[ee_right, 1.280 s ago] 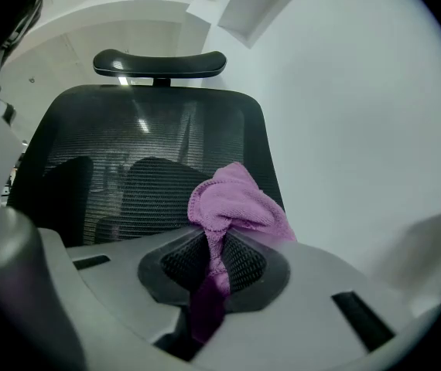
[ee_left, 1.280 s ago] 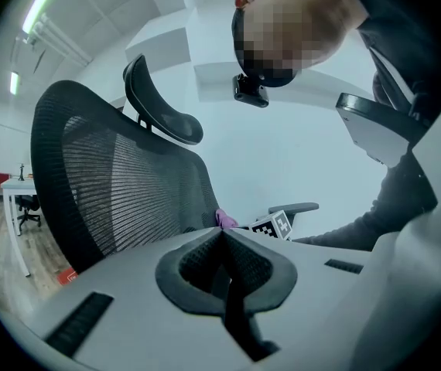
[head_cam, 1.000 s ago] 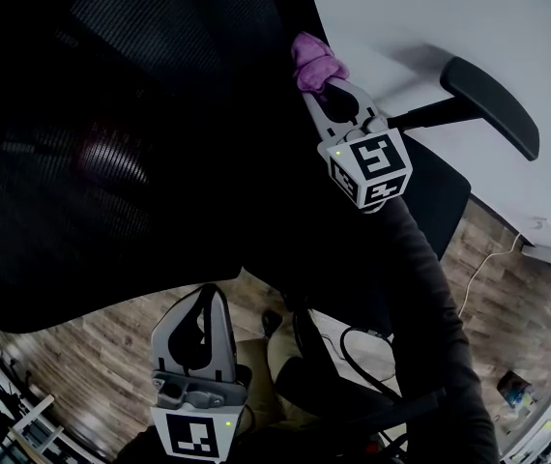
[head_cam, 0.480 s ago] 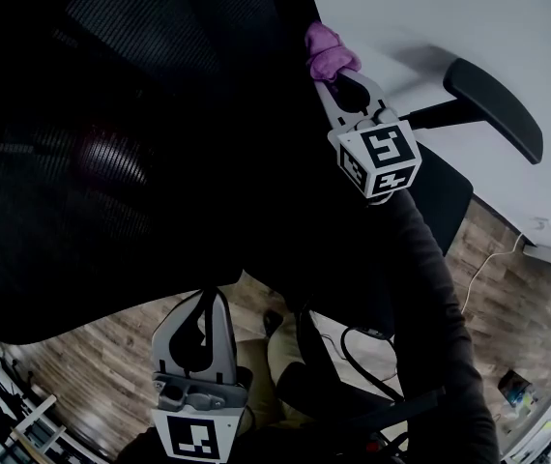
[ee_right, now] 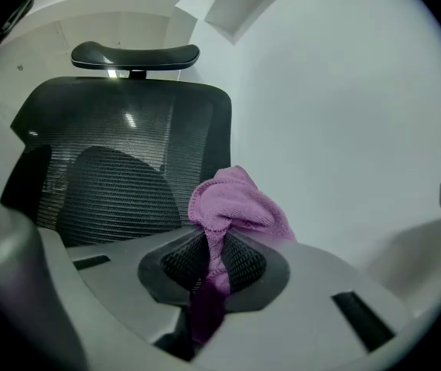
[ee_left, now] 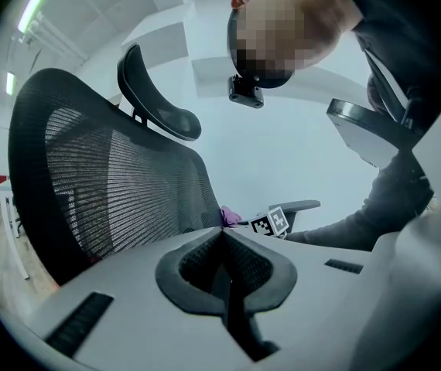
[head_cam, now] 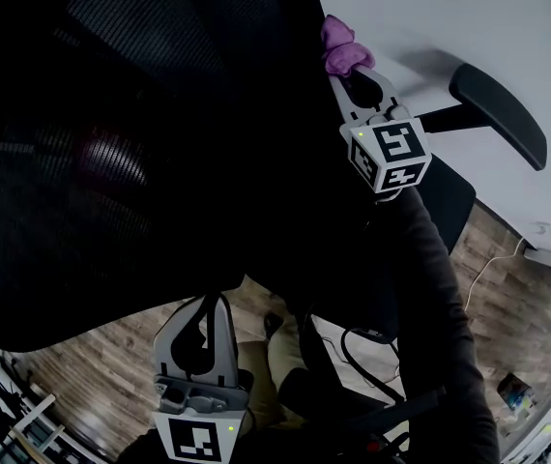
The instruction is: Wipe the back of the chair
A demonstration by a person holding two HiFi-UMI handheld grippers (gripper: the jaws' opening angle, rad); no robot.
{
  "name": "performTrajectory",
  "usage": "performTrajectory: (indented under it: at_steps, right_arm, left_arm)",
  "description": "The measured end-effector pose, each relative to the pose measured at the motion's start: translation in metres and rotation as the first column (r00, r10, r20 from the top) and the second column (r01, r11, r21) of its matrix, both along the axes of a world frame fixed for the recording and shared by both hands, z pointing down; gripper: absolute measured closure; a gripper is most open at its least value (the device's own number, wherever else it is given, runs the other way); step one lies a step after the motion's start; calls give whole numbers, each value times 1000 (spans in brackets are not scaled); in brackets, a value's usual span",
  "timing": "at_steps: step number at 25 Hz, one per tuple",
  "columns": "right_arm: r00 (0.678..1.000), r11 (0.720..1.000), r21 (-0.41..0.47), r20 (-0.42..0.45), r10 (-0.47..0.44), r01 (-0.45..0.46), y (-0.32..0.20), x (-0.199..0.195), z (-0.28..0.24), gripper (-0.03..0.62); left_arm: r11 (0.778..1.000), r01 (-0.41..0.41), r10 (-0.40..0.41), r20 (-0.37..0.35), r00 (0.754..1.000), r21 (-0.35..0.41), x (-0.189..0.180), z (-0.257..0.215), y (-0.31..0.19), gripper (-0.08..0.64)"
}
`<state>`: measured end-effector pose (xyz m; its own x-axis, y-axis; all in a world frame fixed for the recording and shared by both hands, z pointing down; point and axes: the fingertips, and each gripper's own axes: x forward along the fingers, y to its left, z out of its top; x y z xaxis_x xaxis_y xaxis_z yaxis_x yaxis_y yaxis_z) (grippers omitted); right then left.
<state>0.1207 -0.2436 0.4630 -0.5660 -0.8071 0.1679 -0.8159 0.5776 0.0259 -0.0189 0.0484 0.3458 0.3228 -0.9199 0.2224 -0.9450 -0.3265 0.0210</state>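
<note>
Fingers of right gripper [head_cam: 346,75] clamp purple cloth [head_cam: 338,48] — bunched past their tips, beside chair back [head_cam: 159,114]; left gripper [head_cam: 214,304] fingers together.

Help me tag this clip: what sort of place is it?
Probably an office or similar workroom, indoors. A mesh-backed chair of the office kind fills the view, the floor is wood plank, and strip lights run along a white ceiling.

Item count, current scene.
One mesh chair [ee_right: 120,168] with one headrest [ee_left: 158,91] and one armrest [ee_left: 302,205] visible; one purple cloth [ee_right: 232,203]; two grippers, left gripper [ee_left: 222,234] and right gripper [ee_right: 213,242]; two marker cubes [head_cam: 389,155], one per gripper.
</note>
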Motion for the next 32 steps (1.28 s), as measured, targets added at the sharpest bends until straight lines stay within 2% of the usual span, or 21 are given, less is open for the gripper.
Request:
performTrajectory:
  at_steps: [11, 19, 32]
  right_arm:
    - [998, 998, -34, -18, 60, -61, -5, 17, 18, 548]
    - [997, 996, -49, -15, 79, -80, 0, 13, 22, 548]
    - [998, 996, -60, -10, 60, -60, 27, -1, 28, 548]
  left_arm:
    - [1000, 16, -16, 1, 1000, -9, -6, 4, 4, 551]
    - [999, 36, -37, -7, 999, -11, -15, 3, 11, 551]
    - [999, 40, -40, -9, 999, -6, -16, 5, 27, 551]
